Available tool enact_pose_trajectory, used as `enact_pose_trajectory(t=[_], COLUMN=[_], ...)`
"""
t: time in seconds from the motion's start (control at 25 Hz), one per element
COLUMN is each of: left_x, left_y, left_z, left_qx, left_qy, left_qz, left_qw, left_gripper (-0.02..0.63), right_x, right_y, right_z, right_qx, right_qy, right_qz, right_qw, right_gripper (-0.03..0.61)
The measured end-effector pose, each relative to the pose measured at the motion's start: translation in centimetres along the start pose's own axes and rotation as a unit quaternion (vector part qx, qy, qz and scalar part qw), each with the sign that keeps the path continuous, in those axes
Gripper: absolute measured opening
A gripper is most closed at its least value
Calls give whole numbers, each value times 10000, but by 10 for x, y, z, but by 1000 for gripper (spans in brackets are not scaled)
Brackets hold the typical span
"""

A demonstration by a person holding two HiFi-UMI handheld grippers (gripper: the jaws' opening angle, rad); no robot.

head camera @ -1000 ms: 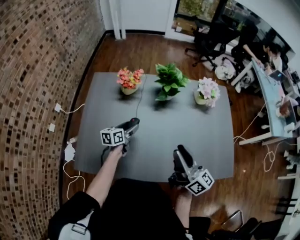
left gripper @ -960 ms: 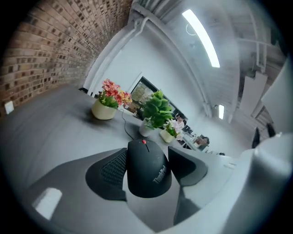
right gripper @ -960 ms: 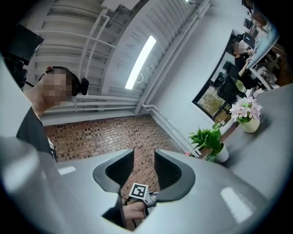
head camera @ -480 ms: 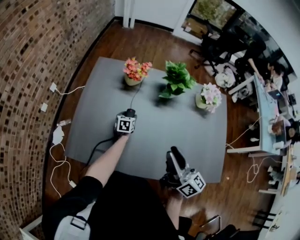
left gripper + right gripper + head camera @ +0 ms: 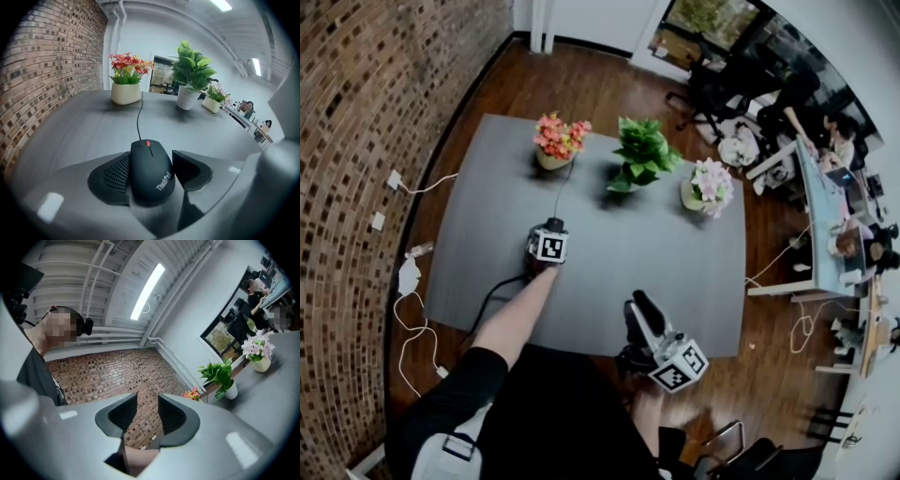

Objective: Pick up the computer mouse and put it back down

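Note:
A black computer mouse (image 5: pixel 151 171) with a red scroll wheel sits between the jaws of my left gripper (image 5: pixel 150 158), and both pads press on its sides. Its cable (image 5: pixel 139 117) runs away over the grey table (image 5: pixel 70 126) toward the flower pots. In the head view the left gripper (image 5: pixel 551 228) points down at the table's middle left, and its marker cube hides the mouse. My right gripper (image 5: pixel 637 305) hovers over the table's near edge. In the right gripper view it (image 5: pixel 147 401) tilts up at the brick wall, jaws apart with nothing between them.
Three pots line the far side of the table (image 5: pixel 675 262): red flowers (image 5: pixel 560 139), a green plant (image 5: pixel 639 150), pink flowers (image 5: pixel 709 186). A brick wall (image 5: pixel 356 112) runs along the left, with plugs and cables on the floor (image 5: pixel 405 277). Desks, chairs and people fill the far right.
My left gripper has come down from above the table to its surface and tipped steeply downward, still holding the mouse. The right gripper has shifted only a little.

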State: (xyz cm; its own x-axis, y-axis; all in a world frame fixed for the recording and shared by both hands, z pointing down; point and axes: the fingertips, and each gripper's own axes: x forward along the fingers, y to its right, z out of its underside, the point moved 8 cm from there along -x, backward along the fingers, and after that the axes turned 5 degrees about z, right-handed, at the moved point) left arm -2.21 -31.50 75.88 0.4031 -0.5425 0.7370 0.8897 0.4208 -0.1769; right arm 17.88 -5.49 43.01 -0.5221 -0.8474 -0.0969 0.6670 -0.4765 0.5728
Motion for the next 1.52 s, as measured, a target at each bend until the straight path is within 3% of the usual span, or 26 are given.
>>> enact_pose_trajectory(t=[0.2,0.68,0.84,1.0,1.08,1.24,1.28,1.4,1.52], left_x=[5,-21,-50,-101,-132,-191,-204,-238,-268], left_y=[-5,-9,-13,-12,-10,3,7,23,49], left_z=[12,27,39,60,73,80,77,61,43], left_qx=[37,85,-203,-515,-769,-1073,-1128,-1275,-957], left_qy=[-260,-179,57,396,495,944,1138,1768,1969], left_qz=[-15,306,626,1305,1905,3049,3289,4038,4692], left_qw=[9997,9993,9978,9893,9774,9416,9307,8885,8555], left_gripper=[284,328,328,328,322,261,225,210,166], right_x=[1,12,13,11,13,22,24,33,37], right_y=[1,-1,2,11,20,35,38,41,38], right_z=[1,1,1,6,14,34,39,52,61], right_qx=[18,40,71,102,104,182,235,367,491], right_qy=[-6,-18,20,-78,-285,-774,-873,-1124,-1290], right_qz=[2,-204,-249,-202,-86,21,-1,-172,-455], right_qw=[10000,9998,9997,9997,9995,9968,9959,9928,9894], right_gripper=[135,134,135,135,134,135,135,135,135])
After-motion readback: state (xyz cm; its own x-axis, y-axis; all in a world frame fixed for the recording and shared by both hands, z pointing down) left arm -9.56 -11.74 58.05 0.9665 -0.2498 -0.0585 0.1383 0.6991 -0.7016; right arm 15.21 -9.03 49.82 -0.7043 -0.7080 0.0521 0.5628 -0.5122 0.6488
